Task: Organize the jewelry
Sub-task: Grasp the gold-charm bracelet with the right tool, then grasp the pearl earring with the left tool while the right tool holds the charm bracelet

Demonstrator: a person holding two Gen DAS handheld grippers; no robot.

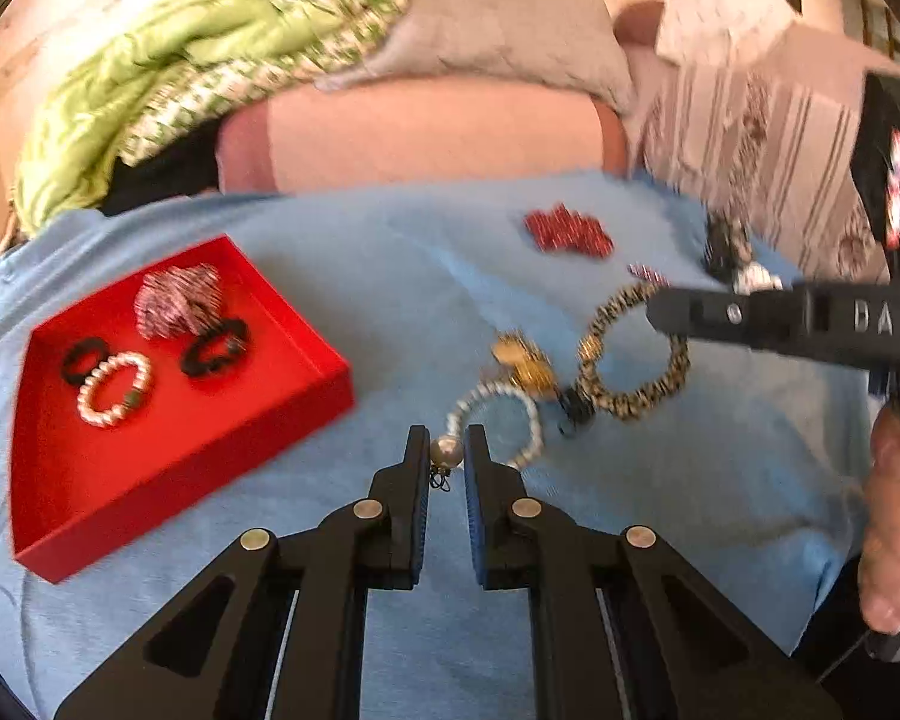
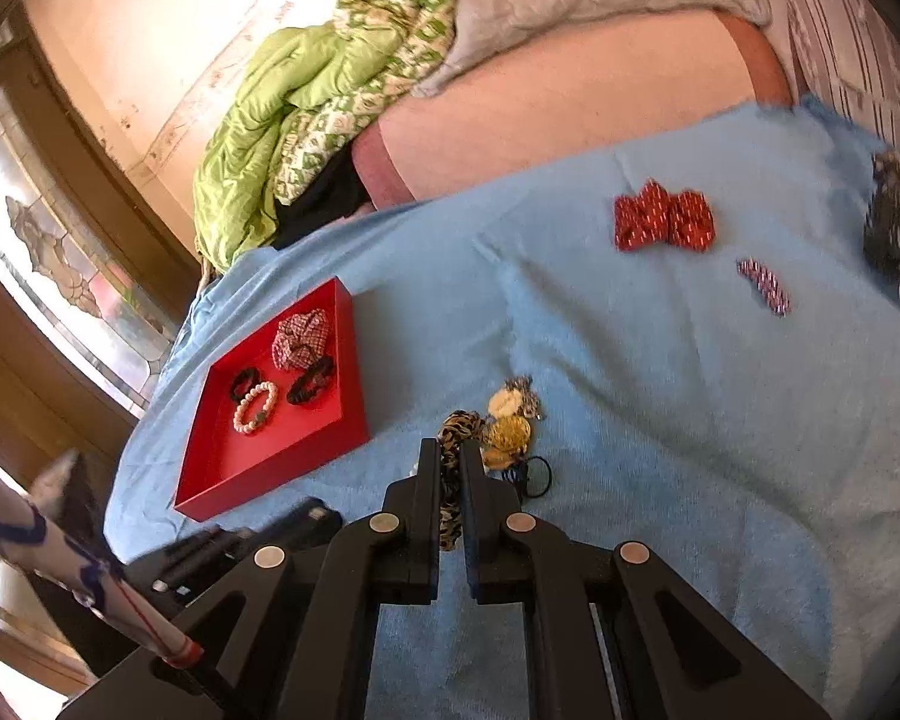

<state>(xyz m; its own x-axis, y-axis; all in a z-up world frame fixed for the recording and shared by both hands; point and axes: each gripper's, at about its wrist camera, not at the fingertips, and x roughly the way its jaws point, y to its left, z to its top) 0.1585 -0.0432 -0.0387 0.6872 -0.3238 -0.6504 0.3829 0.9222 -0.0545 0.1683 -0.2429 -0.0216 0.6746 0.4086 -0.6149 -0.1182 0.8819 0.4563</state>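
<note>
A: What does the left gripper (image 1: pixel 447 450) hold?
B: Its jaws are closed on the large pearl bead (image 1: pixel 447 451) of a pale beaded bracelet (image 1: pixel 498 420), whose loop lies on the blue cloth (image 1: pixel 390 276) just ahead of the fingertips.

A: And the right gripper (image 2: pixel 448 468)?
B: Its jaws are clamped on a leopard-print scrunchie (image 2: pixel 450 480), which runs between the fingers. In the left view the same scrunchie (image 1: pixel 636 354) shows as a ring hanging from the black finger that enters from the right.

A: Where is the tray?
B: The red tray (image 1: pixel 222 438) sits on the cloth, left of both grippers. It holds a pearl bracelet (image 1: pixel 114 390), two black hair ties (image 1: pixel 216 348) and a checked scrunchie (image 1: pixel 180 300).

A: What else lies loose?
B: Gold pieces (image 2: pixel 510 426) and a thin black hair tie (image 2: pixel 537 474) just beside the leopard scrunchie; farther off, a red bow (image 2: pixel 663 222) and a small striped clip (image 2: pixel 762 285). A hand (image 1: pixel 894 528) shows at the right edge.
</note>
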